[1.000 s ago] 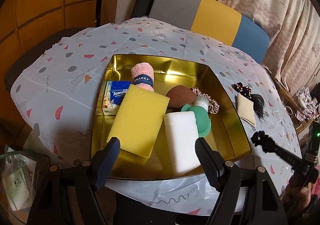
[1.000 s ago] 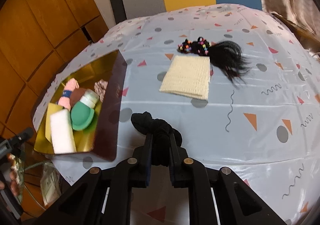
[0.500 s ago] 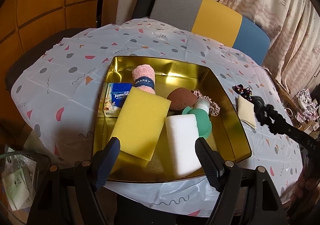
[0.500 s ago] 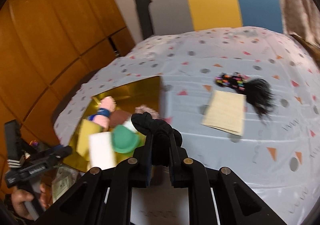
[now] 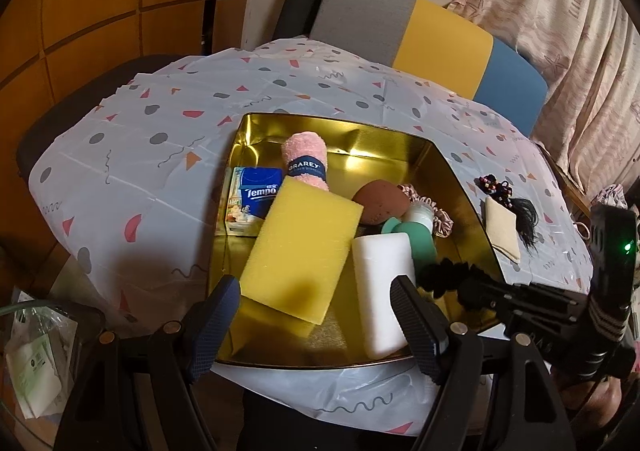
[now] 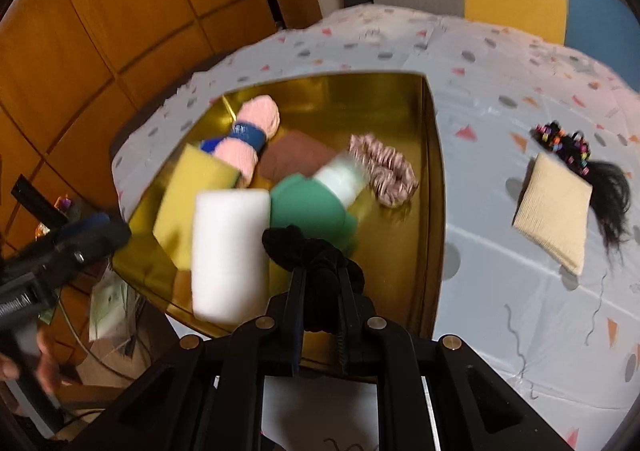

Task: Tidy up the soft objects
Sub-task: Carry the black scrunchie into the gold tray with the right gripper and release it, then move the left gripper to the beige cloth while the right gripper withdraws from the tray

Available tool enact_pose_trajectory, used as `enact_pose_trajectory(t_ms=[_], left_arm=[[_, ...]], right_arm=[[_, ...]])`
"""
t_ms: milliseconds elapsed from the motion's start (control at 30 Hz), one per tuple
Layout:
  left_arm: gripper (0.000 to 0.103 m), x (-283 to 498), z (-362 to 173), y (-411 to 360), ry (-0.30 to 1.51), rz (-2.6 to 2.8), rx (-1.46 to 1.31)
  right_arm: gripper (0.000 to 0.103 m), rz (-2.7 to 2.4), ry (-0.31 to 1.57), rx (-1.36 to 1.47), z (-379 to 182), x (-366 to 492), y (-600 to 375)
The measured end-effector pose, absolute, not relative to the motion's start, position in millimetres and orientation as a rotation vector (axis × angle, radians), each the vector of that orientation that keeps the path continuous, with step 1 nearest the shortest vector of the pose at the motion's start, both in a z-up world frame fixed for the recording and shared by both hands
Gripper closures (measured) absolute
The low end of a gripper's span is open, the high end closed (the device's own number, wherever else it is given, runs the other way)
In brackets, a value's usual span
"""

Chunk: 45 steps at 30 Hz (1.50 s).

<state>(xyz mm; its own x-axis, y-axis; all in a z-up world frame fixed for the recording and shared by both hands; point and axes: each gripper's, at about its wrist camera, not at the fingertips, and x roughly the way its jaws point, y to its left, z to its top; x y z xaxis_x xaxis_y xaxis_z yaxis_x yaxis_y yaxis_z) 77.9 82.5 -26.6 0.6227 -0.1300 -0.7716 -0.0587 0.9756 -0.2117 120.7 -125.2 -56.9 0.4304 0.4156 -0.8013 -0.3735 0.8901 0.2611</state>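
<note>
Our right claw is clenched on a black ruffled scrunchie, held over the near right part of the shiny gold tray. In the tray lie a blocky white sponge, a porous yellow sponge, a rolled fluffy pink towel, a smooth brown egg-shaped puff, a green puff and a striped satin scrunchie. Our left claw hangs released at the tray's near edge. On the plastic-covered table, right of the tray, lies a folded beige knit cloth.
</note>
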Motion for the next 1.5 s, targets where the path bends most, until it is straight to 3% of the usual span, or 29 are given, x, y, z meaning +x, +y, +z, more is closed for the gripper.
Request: enact_pose_trajectory(t_ms=[200,367,900,1500], left_arm=[[0.024,79,-28,77,0.903,-0.046,-0.207],[0.024,78,-26,73,0.898,-0.046,-0.181],[0.026,76,-14,51,0.888,-0.097,-0.136],[0.030,97,3,-21,0.890,-0.254,-0.014]], right_arm=[[0.075,0.478,1.037,0.024,-71,124,-123],[0.047,0.488,1.001,0.040,-67,117,-125],[0.044,0.412,0.868,0.074,-34,105,-159],[0.036,0.144,0.844,0.102,-27,116,-294]])
